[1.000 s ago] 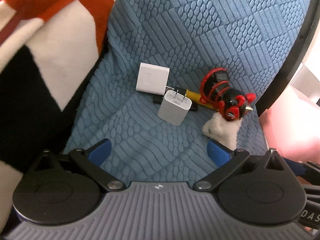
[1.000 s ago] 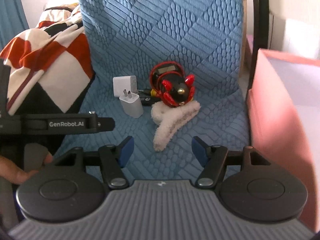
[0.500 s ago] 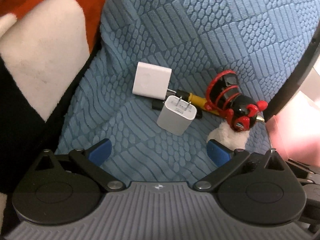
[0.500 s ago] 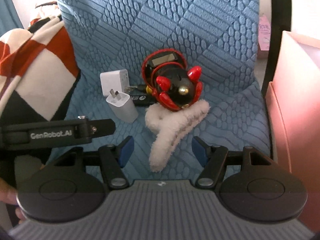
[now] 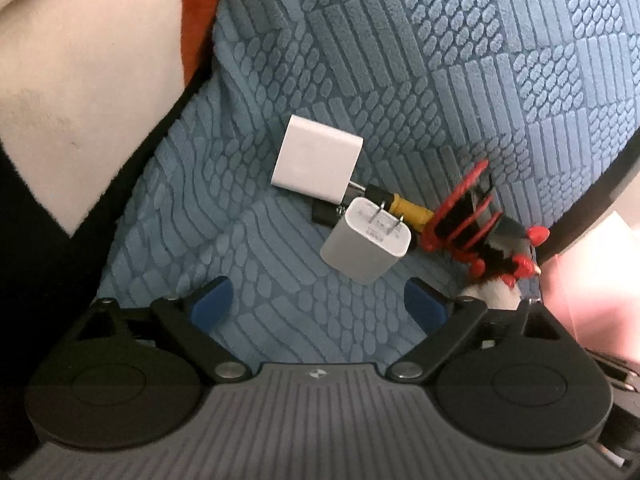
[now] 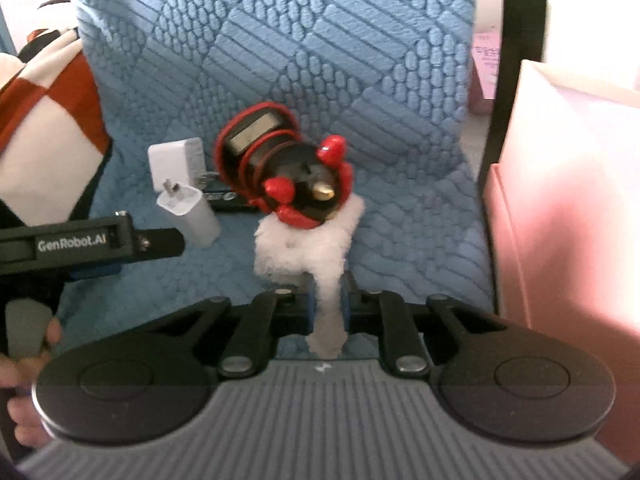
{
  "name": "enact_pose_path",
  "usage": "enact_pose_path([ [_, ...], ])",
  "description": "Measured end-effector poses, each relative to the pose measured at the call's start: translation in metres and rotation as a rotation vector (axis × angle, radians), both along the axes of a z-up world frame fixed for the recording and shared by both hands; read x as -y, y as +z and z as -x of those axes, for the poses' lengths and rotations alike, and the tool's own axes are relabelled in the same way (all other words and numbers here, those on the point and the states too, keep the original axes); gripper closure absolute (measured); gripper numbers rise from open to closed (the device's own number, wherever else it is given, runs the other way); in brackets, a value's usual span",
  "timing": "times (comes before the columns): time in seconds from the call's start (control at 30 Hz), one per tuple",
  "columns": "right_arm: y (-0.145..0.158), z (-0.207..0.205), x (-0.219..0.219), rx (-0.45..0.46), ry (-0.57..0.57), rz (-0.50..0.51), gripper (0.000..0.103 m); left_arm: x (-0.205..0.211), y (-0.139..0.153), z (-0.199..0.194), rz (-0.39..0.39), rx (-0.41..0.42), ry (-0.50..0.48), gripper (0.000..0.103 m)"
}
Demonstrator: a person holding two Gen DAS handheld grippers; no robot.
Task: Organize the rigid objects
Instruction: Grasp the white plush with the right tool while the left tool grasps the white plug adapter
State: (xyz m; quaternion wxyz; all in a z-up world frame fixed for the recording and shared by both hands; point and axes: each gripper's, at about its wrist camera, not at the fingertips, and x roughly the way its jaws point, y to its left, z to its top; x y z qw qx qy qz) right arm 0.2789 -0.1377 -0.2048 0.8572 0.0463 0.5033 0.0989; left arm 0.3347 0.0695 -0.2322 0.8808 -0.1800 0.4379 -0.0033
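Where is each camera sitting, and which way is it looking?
Left wrist view: sits on the left tongs, open, looking down at two white chargers on the blue cushion; only its own blue fingers show.
Right wrist view: sits on the right tongs, looking forward at the chair back; they are shut on the fluffy white clip, and the left tongs and the person's hand show at left.
Both views share the chargers, the red and black toy and the cushion.
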Motion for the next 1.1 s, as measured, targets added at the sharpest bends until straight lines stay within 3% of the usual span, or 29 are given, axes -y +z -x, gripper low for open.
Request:
enact_pose_path([
  [0.3,0.001,0.006,0.007,-0.003,-0.012,0.002,0.088,0.020,-0.003,-0.023,-0.086,0.023,-0.056,0.010],
  [0.7,0.011,0.021,0.006,-0.002,0.015,0.034,0.088,0.051,-0.004,-0.050,-0.267,0.115,-0.170,0.047],
  [0.77,0.014,0.026,0.006,-0.001,0.018,0.043,0.088,0.052,-0.003,-0.049,-0.260,0.107,-0.181,0.054],
  [1.1,0.029,0.060,0.006,0.000,0.031,0.069,0.088,0.021,0.015,-0.004,-0.106,0.026,-0.098,0.054],
])
